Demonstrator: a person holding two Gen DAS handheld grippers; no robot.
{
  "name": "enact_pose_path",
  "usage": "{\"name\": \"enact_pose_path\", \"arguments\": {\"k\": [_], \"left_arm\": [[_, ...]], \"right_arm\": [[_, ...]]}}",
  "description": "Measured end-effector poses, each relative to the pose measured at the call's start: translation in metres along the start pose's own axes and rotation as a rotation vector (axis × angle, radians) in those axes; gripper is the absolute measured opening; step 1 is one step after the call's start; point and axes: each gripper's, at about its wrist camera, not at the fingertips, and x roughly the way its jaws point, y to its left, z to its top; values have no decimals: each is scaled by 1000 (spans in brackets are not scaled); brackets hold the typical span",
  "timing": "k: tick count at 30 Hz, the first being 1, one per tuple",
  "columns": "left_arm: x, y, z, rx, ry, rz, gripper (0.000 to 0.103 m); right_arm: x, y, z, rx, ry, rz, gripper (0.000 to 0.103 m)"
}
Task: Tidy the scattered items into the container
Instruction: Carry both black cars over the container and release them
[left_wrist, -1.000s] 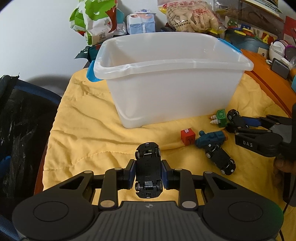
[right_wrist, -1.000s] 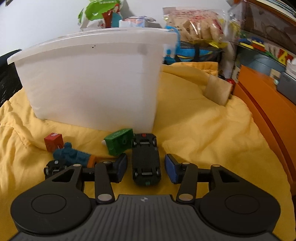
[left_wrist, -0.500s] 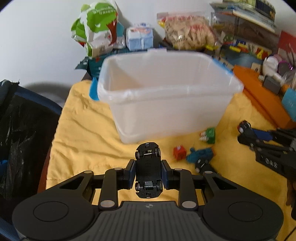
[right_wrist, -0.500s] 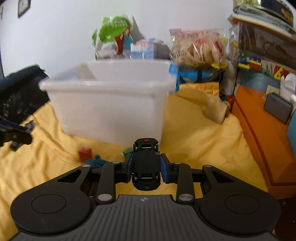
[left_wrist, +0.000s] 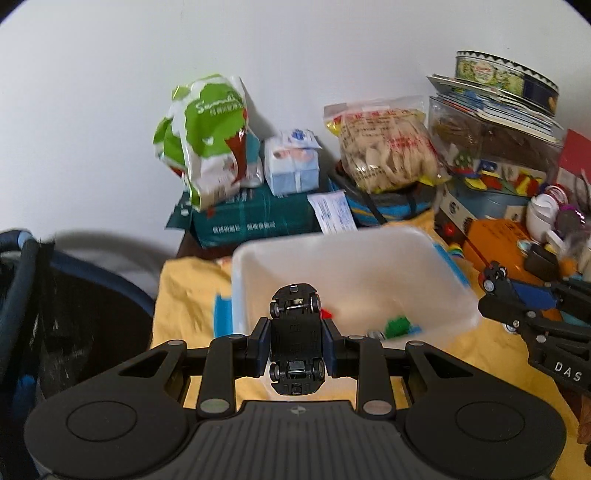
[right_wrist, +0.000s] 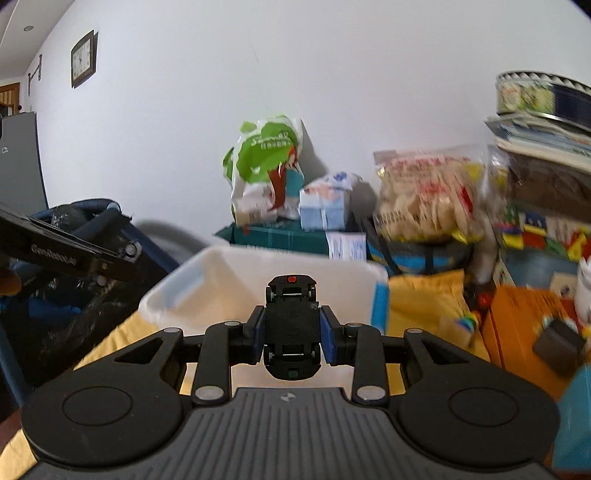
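Both grippers, left gripper (left_wrist: 295, 341) and right gripper (right_wrist: 291, 334), are clamped narrowly on upside-down black toy cars (left_wrist: 295, 339) (right_wrist: 291, 328), now lifted off the yellow quilt (left_wrist: 184, 288) above the translucent white plastic bin (left_wrist: 458, 295); release looks next.

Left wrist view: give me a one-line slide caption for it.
Left tongs clamp an upside-down black toy car above the white plastic bin on the yellow cloth, right tongs alongside with another car.

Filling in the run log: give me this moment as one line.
left tool: shut on car | right tool: shut on second car | both at bin | drop pending
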Motion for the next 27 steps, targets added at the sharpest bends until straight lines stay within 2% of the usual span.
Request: {"name": "enact_pose_path", "arguments": {"k": [7,9,10,11,13,21,27], "left_arm": [[45,1,24,4,53,30,32],[55,1,26,6,71,28,41],[61,1,27,6,87,35,53],[66,2,27,4,99,44,59],[70,4,27,0,103,53,59],[57,9,15,-8,82,35,59],[33,1,-15,-12,59,-1,59]], "right_arm": [[51,-5,27,-25,49,-6,33],[62,-5,29,-50,60,-18,34],[68,-5,30,-57,72,-24,37],[74,-6,29,-60,87,-29,54],[80,-8,29,-59,86,-38,64],[62,-8,22,-40,52,-25,64],[22,3,-13,-73,40,-11,64]]}}
